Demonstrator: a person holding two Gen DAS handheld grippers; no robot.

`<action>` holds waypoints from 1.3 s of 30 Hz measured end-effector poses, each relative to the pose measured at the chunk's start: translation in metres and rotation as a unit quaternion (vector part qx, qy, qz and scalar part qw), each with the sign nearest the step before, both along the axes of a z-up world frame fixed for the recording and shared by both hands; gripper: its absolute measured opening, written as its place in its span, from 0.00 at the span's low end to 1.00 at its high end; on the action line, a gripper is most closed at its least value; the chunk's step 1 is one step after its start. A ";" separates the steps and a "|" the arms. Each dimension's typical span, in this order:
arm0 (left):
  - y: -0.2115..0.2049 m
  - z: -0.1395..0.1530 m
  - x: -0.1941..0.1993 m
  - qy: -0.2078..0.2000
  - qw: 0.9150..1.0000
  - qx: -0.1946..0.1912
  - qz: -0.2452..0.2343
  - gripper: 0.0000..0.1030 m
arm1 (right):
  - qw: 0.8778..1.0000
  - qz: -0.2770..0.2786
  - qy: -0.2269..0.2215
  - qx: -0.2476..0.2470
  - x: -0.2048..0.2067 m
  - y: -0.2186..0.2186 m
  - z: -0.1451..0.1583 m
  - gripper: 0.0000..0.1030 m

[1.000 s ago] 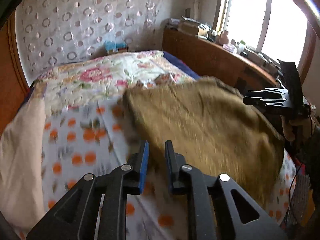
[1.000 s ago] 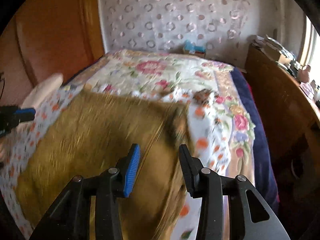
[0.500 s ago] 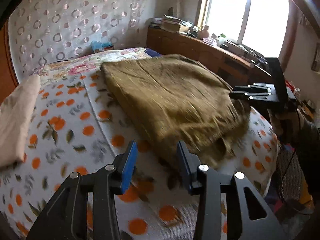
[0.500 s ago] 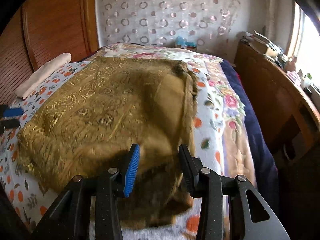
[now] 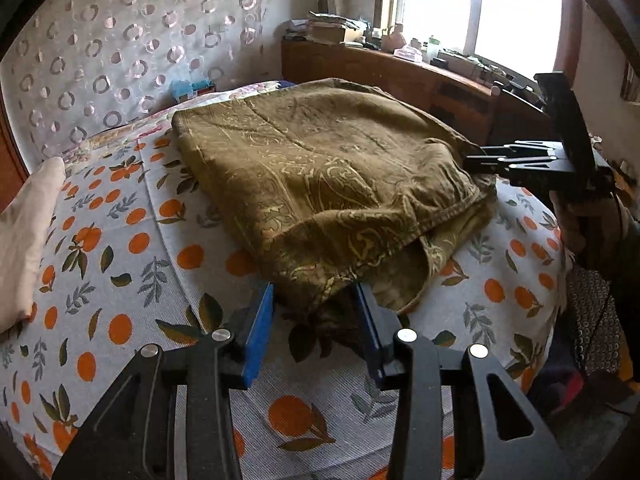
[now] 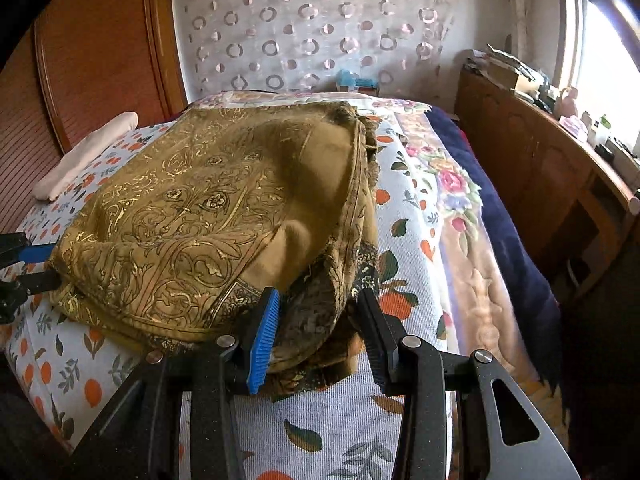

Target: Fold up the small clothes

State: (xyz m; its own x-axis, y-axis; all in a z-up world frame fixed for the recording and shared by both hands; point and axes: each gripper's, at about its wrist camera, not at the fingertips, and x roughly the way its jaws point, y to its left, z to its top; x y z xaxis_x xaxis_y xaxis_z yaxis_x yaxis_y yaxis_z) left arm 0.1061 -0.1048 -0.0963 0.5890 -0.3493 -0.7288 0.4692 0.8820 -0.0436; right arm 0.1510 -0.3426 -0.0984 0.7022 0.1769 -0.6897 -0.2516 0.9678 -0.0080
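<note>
Leftmost, a cream pillow (image 5: 24, 236) lies on the orange-print bedsheet (image 5: 120, 264), then the folded olive cloth (image 5: 320, 176) mid-bed with the left gripper (image 5: 316, 320) and right gripper (image 6: 318, 322) both spread apart at its near corners, and a wooden cabinet (image 6: 532, 168) beyond.

Two wrist fisheyes, both looking low across the bed from its near edge.

We are looking from the left wrist, close over the orange-print sheet (image 5: 120, 240), toward the window (image 5: 500, 8), and from the right wrist toward the circle-patterned curtain (image 6: 312, 28). Both are sharing the olive cloth (image 5: 320, 176) (image 6: 208, 216), and each is catching the other gripper at its edge.
</note>
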 end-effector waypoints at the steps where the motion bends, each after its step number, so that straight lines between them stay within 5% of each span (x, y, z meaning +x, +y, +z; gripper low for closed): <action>1: 0.000 0.001 0.000 0.001 1.000 -0.003 0.001 0.21 | 1.000 0.000 0.000 -0.001 0.000 -0.001 -0.002 0.41; 4: -0.001 0.005 -0.005 0.002 1.000 -0.008 -0.004 0.05 | 1.000 -0.001 -0.001 -0.010 0.001 0.001 -0.004 0.42; 18: 0.001 0.019 -0.048 -0.009 1.000 -0.010 -0.011 0.01 | 1.000 -0.004 -0.001 -0.005 0.002 -0.007 -0.005 0.45; 21: 0.007 0.024 -0.038 -0.011 1.000 -0.017 0.000 0.11 | 1.000 -0.003 -0.005 -0.002 -0.001 -0.009 -0.003 0.46; 26: 0.014 0.024 -0.018 -0.016 0.999 -0.024 0.015 0.42 | 1.000 -0.007 -0.008 0.017 -0.002 -0.017 -0.002 0.57; 39: 0.011 -0.001 0.022 0.033 0.999 -0.028 0.029 0.45 | 1.000 -0.015 0.010 -0.002 0.010 -0.020 -0.002 0.64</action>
State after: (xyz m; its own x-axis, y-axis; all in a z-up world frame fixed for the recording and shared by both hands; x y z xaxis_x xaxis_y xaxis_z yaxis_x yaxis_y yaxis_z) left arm 0.1283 -0.0942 -0.0976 0.5610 -0.3579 -0.7465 0.4122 0.9028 -0.1230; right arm 0.1609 -0.3625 -0.1002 0.6937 0.1539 -0.7036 -0.2229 0.9748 -0.0066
